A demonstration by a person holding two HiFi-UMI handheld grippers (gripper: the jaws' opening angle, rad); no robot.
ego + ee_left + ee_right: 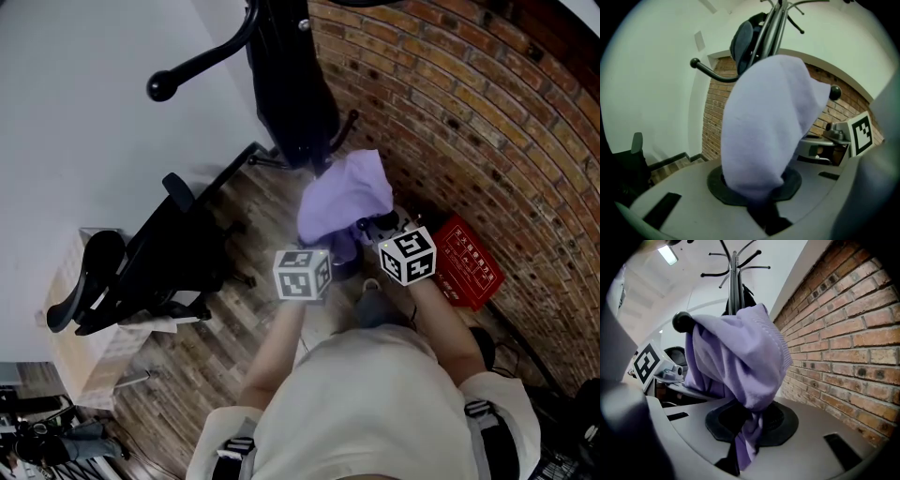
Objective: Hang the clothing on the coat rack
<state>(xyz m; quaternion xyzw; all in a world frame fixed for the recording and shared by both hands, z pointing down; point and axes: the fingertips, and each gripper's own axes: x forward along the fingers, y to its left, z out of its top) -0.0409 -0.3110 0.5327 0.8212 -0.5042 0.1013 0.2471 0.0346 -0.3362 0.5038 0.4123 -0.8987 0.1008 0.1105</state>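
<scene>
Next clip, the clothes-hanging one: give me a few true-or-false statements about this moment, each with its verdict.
1. Both the left gripper and the right gripper have their fingers shut on the purple garment. True.
2. The coat rack is bare. False: a dark garment hangs on it.
3. A red box lies at the foot of the brick wall. True.
4. The office chair stands against the brick wall. False: it stands on the other side, near the white wall.
</scene>
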